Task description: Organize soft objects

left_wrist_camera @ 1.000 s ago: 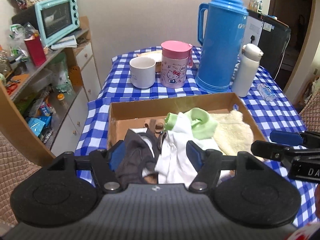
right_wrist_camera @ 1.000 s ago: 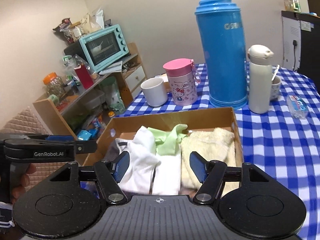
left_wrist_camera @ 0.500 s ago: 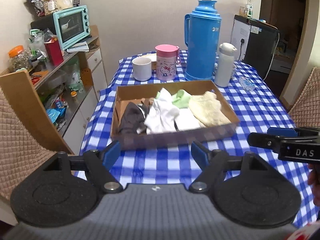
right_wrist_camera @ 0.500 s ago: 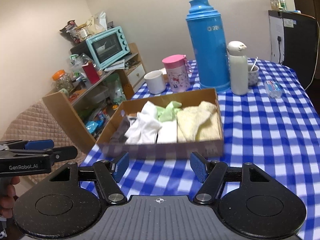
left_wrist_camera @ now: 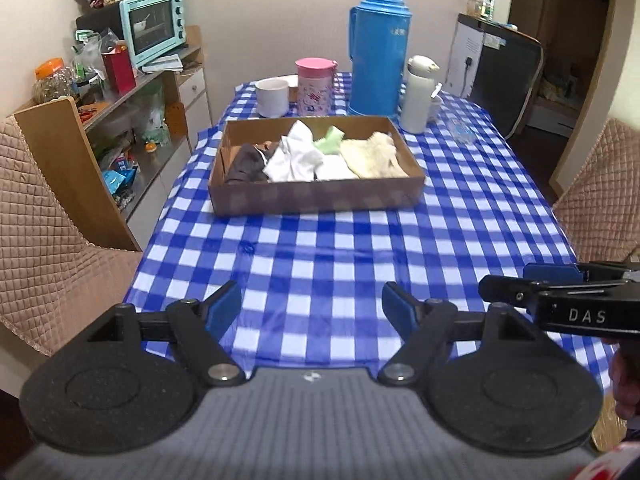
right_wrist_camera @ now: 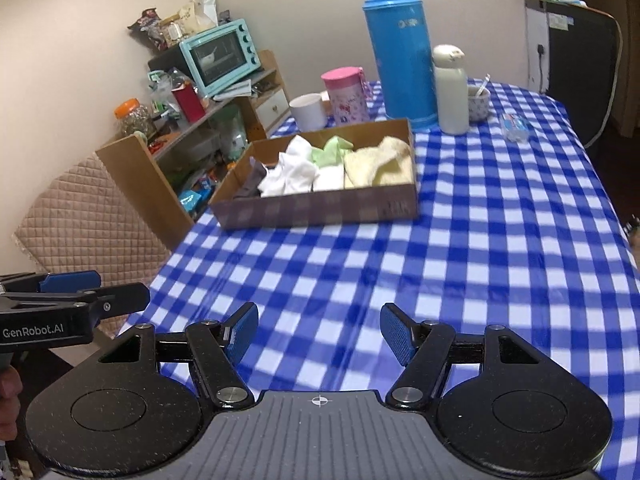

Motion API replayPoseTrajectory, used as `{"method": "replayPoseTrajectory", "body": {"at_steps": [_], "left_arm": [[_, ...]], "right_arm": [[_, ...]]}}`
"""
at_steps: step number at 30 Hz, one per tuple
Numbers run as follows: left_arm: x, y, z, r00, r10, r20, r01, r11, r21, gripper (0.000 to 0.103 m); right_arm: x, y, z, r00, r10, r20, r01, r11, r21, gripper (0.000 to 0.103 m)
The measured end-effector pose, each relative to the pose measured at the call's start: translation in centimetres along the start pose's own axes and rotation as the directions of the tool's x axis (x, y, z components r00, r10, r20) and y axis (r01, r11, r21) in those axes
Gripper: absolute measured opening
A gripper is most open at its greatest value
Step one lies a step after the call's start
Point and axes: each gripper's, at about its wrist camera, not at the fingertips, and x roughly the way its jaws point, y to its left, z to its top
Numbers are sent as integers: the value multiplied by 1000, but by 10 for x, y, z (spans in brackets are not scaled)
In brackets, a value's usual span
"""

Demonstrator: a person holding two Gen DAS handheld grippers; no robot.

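Socks (left_wrist_camera: 298, 156) in box (left_wrist_camera: 316, 198): light, limp — pinch a bunched fold.
Left tongs (left_wrist_camera: 311, 309): released, empty.
Right tongs (right_wrist_camera: 319, 330): released, empty — near desk (right_wrist_camera: 500, 240) edge.

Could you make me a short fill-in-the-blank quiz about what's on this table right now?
1. The soft clothes lie inside a shallow cardboard ____.
2. The tall thermos behind it is coloured ____.
3. The tablecloth has a blue and white ____ pattern.
4. Both tongs, left and right, hold ____.

Missing words: box; blue; checked; nothing
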Motion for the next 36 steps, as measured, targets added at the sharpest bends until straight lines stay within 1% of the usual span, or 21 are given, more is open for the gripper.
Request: {"method": "replayPoseTrajectory", "body": {"at_steps": [9, 17, 21, 28, 36], "left_arm": [[-18, -2, -24, 996, -70, -46, 72, 997, 27, 75], [-23, 9, -40, 990, -113, -83, 118, 992, 54, 75], [-25, 14, -44, 988, -129, -89, 135, 989, 62, 75], [-24, 15, -46, 985, -146, -95, 153, 985, 75, 75], [-20, 16, -45, 985, -143, -97, 151, 986, 74, 75]], "right_arm": [[-31, 11, -28, 999, -38, -31, 39, 999, 24, 68], [-43, 28, -53, 993, -99, -71, 103, 993, 59, 68], [-47, 35, -62, 990, -112, -82, 118, 990, 80, 68], [-52, 45, -66, 990, -125, -71, 131, 987, 90, 68], [-49, 49, -64, 989, -125, -76, 131, 988, 83, 68]]}}
